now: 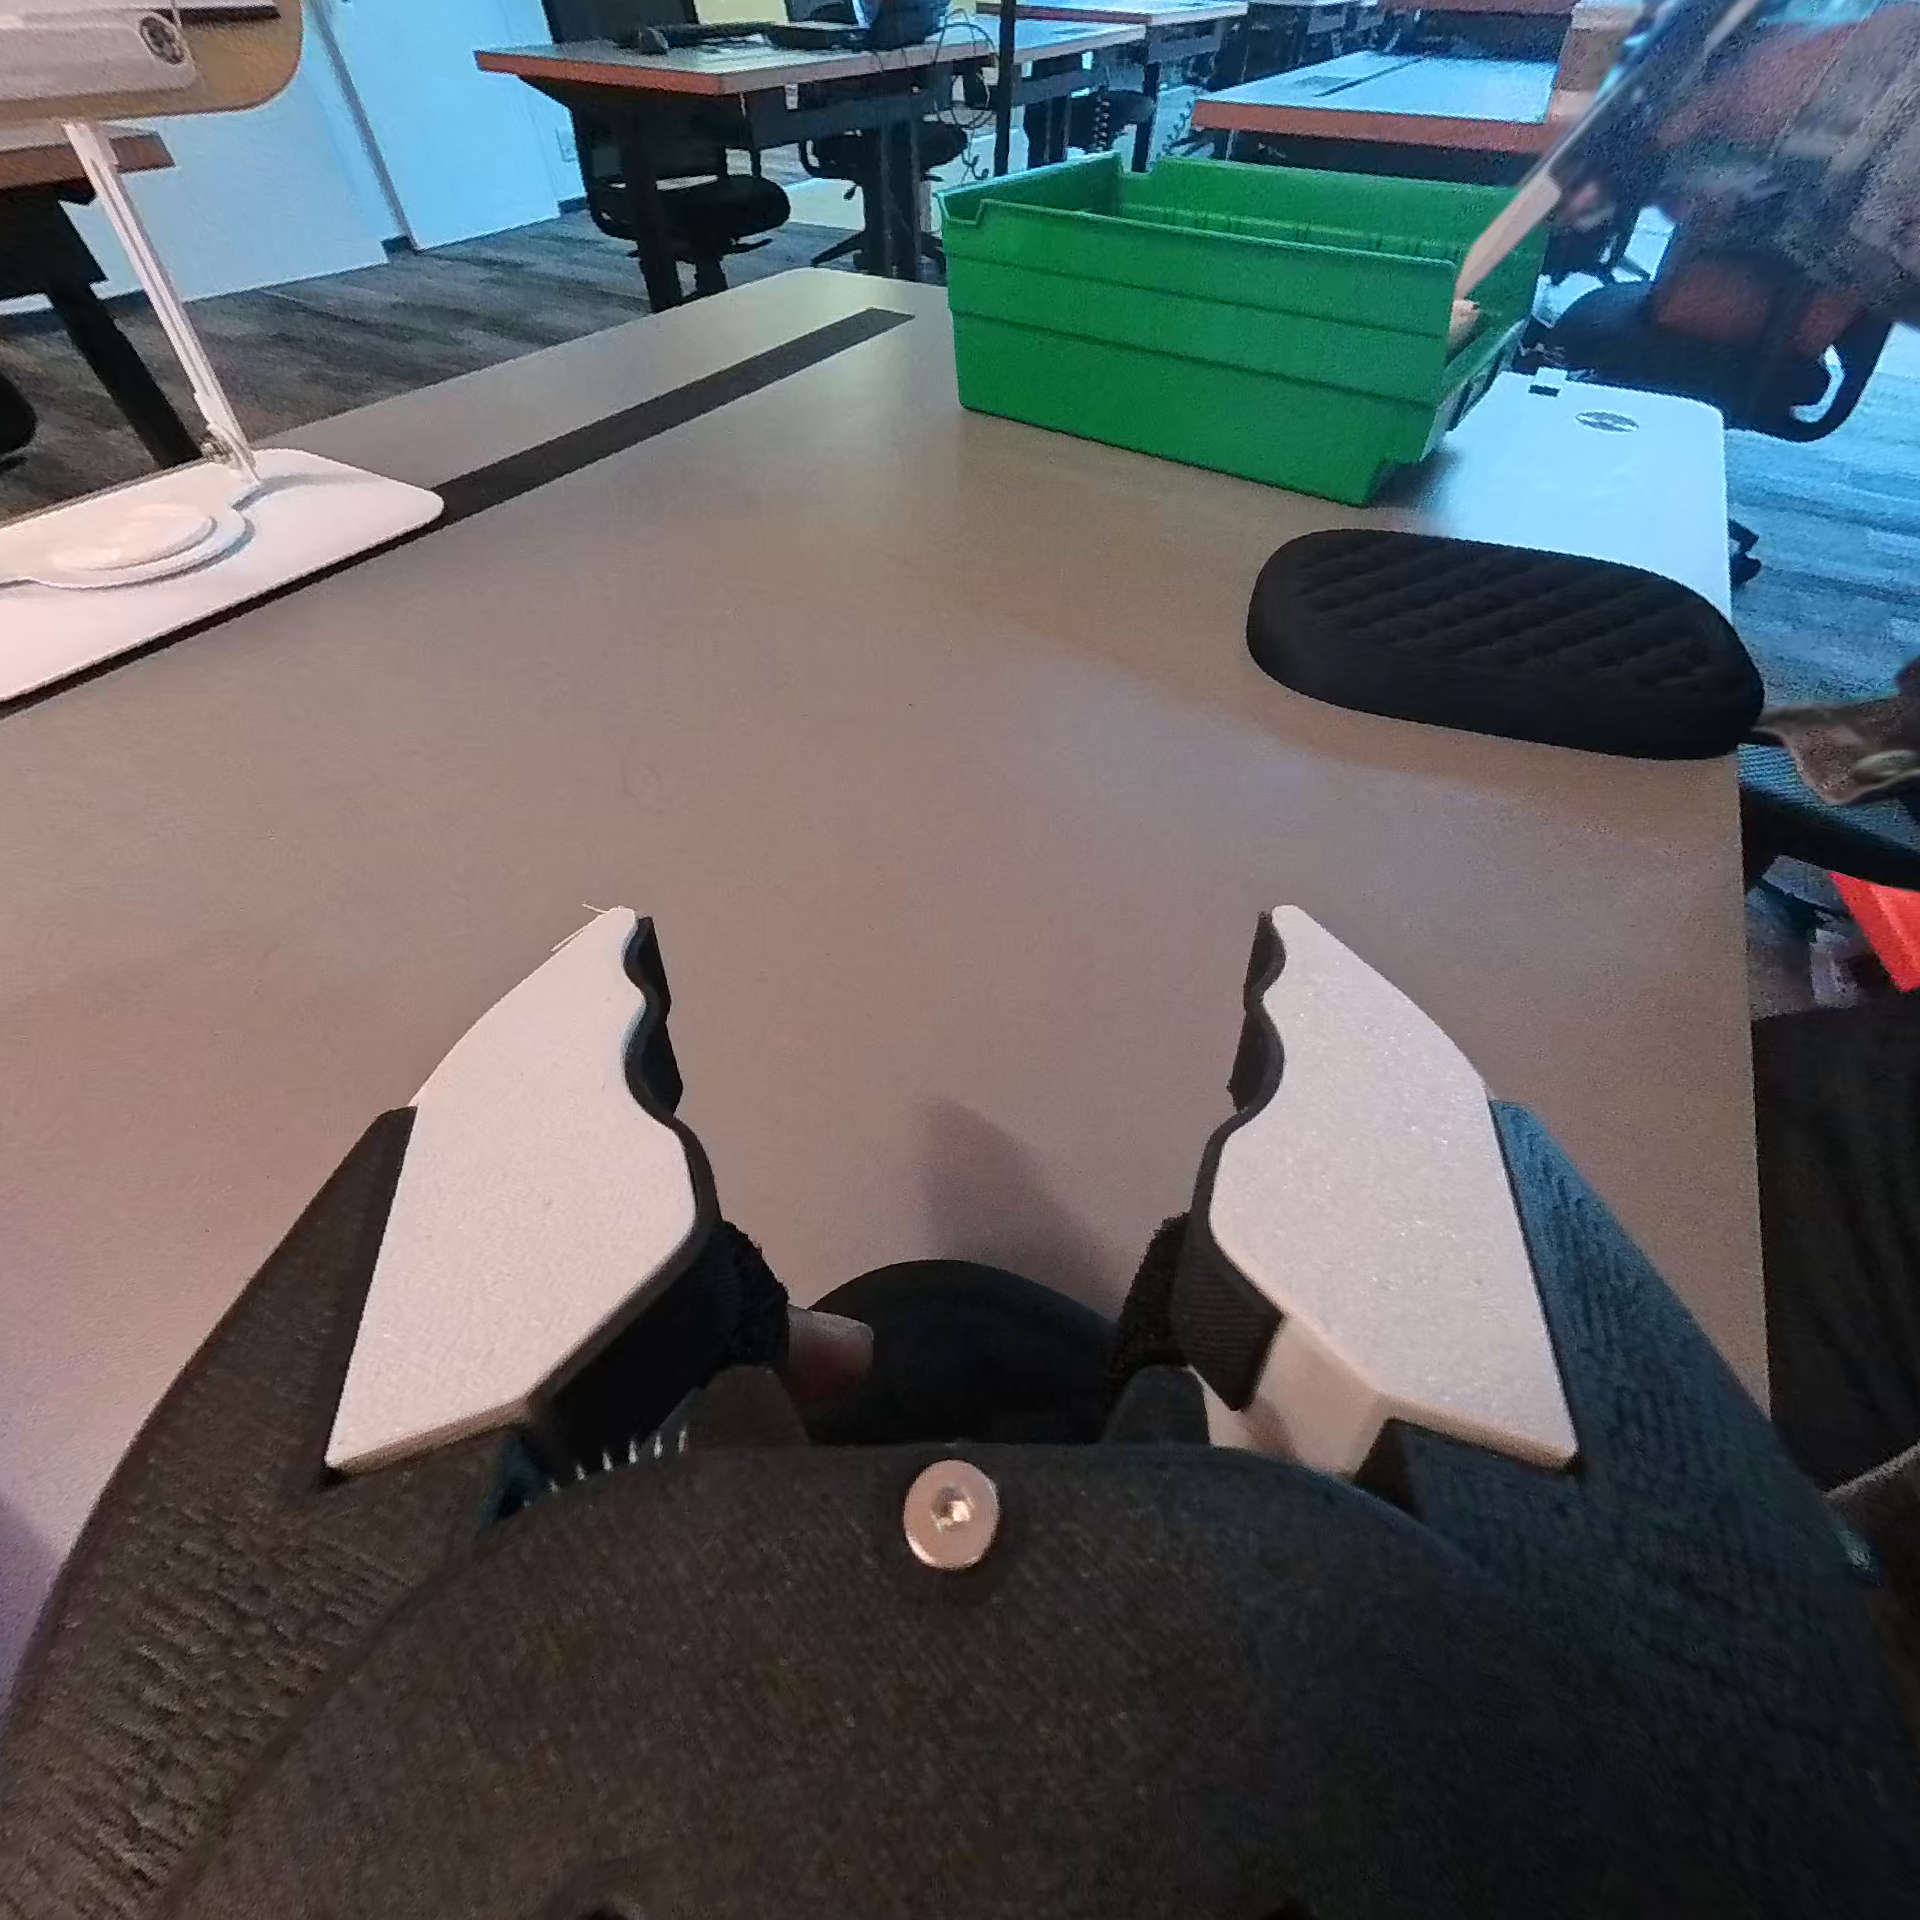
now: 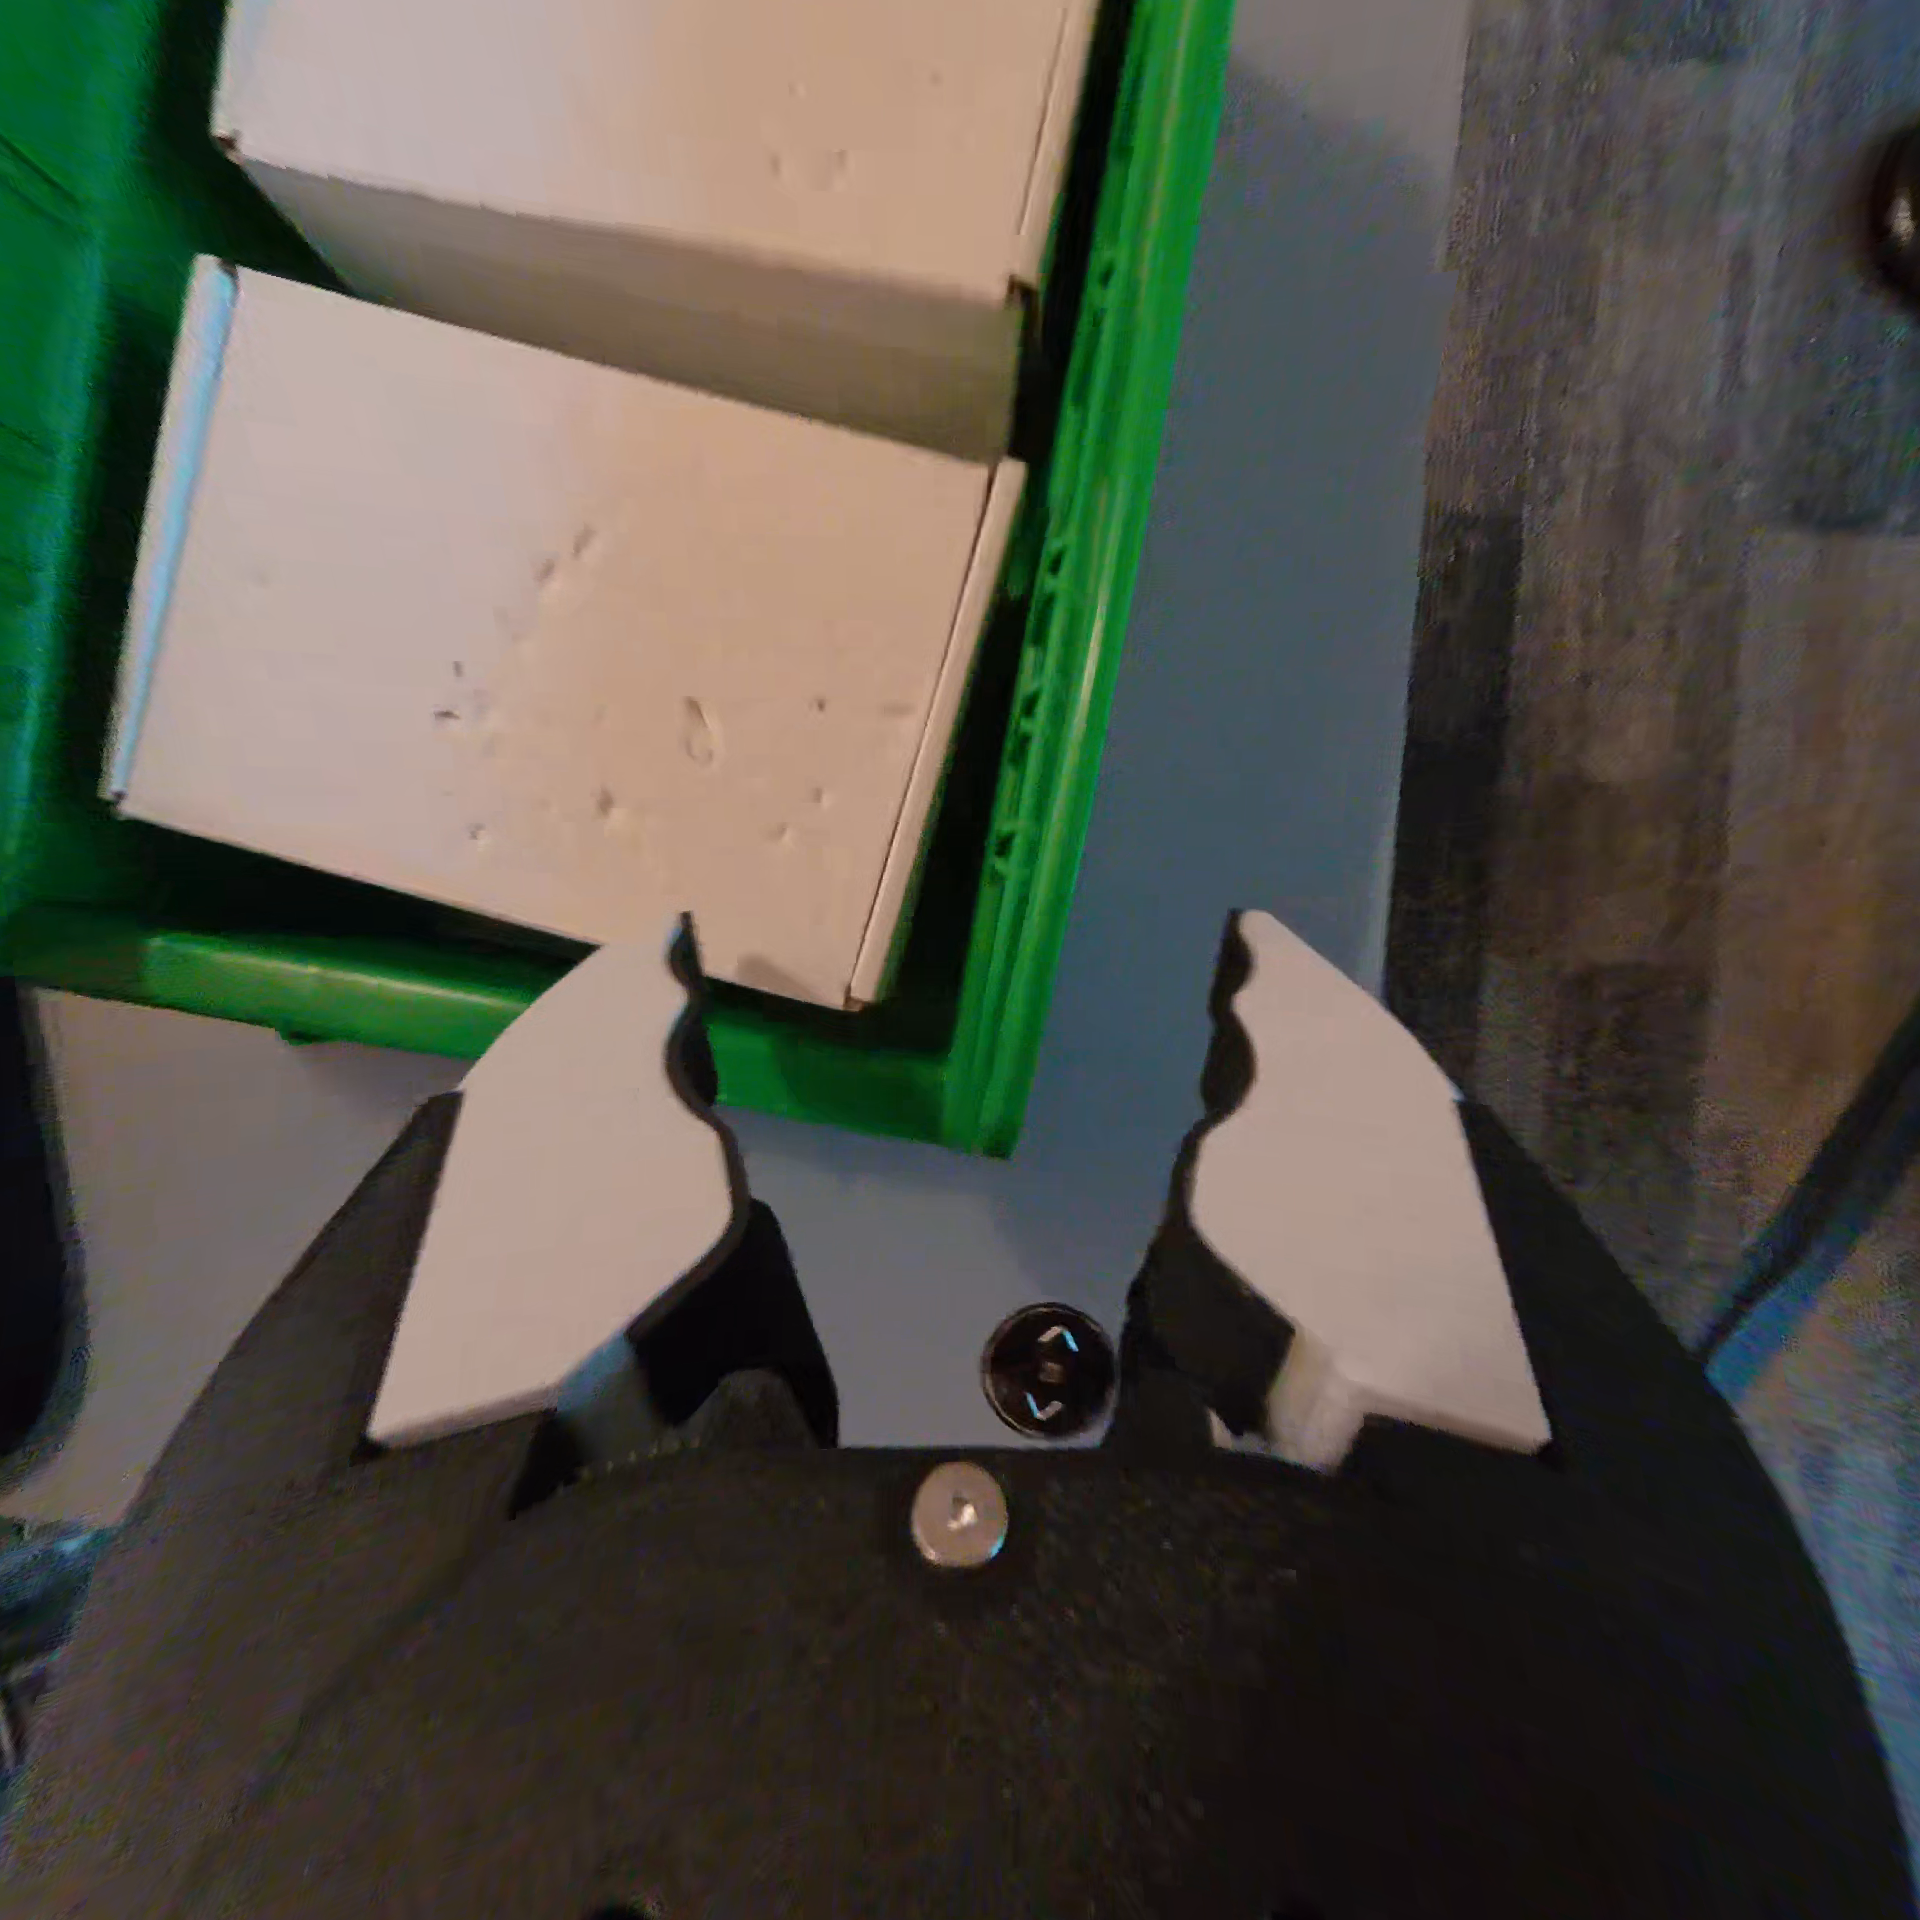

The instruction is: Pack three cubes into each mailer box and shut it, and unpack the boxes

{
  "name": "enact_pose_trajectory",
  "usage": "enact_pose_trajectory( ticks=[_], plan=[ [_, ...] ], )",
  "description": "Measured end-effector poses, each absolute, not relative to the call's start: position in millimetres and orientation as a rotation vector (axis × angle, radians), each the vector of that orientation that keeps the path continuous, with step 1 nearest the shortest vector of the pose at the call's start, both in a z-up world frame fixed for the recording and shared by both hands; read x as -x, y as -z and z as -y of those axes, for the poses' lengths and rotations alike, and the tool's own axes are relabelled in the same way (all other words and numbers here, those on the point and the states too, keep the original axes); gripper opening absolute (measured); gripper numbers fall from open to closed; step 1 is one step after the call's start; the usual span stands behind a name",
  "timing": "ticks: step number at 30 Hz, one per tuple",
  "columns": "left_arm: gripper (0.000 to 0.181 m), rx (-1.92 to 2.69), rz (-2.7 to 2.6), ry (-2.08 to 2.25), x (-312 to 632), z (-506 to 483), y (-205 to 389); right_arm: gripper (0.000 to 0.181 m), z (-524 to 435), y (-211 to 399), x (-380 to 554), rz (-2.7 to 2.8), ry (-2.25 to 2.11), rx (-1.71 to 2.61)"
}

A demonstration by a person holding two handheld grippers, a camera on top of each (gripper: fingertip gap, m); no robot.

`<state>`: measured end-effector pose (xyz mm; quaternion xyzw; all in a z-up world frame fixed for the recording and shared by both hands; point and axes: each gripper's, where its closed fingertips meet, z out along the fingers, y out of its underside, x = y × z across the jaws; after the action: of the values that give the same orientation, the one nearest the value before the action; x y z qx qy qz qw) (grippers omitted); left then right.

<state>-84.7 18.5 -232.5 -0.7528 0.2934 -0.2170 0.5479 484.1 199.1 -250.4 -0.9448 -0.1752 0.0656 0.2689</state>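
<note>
Two closed white mailer boxes lie in a green bin (image 2: 1081,665): a near box (image 2: 540,644) and a far box (image 2: 665,177) that overlaps its far edge. My right gripper (image 2: 961,935) is open and empty, looking down over the bin's near right corner, its left finger above the near box's corner. The green bin also shows in the left wrist view (image 1: 1195,343) at the table's far right. My left gripper (image 1: 951,925) is open and empty, low over bare grey table (image 1: 831,675). No cubes are in view.
A black ribbed pad (image 1: 1496,639) lies near the table's right edge. A white stand base (image 1: 177,551) sits at the left by a dark strip (image 1: 665,405). A person's patterned sleeve (image 1: 1766,135) reaches over the bin. Desks and chairs stand beyond. The gap from one gripper's tips to the other's is roughly 60 centimeters.
</note>
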Motion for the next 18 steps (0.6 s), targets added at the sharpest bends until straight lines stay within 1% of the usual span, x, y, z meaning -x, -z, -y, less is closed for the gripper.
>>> enact_pose_trajectory(
  ticks=[1,3,5,8,12,14,18],
  plan=[
    [0.105,1.786,-0.694,0.509,84.8,-18.8,232.8,0.08,-197.3,257.0,-482.4,0.434,-0.209,2.531],
    [0.105,1.787,-0.702,0.505,84.2,-18.4,233.5,0.06,-198.0,257.9,-471.4,0.345,-0.348,2.446],
    [0.105,1.786,-0.702,0.503,84.2,-18.4,233.5,0.039,-200.4,258.1,-472.0,0.277,-0.348,2.394],
    [0.105,1.79,-0.683,0.502,86.1,-19.7,233.2,0.036,-199.8,257.6,-468.9,0.262,-0.337,2.352],
    [0.105,1.791,-0.659,0.489,88.4,-21.4,232.5,0.023,-201.0,257.5,-448.3,0.286,-0.391,2.284],
    [0.105,1.783,-0.663,0.477,88.3,-21.0,231.8,0.019,-201.5,258.0,-433.8,0.315,-0.425,2.257],
    [0.105,1.772,-0.664,0.464,88.5,-20.7,230.7,0.015,-205.9,257.7,-417.9,0.363,-0.341,2.244]
  ],
)
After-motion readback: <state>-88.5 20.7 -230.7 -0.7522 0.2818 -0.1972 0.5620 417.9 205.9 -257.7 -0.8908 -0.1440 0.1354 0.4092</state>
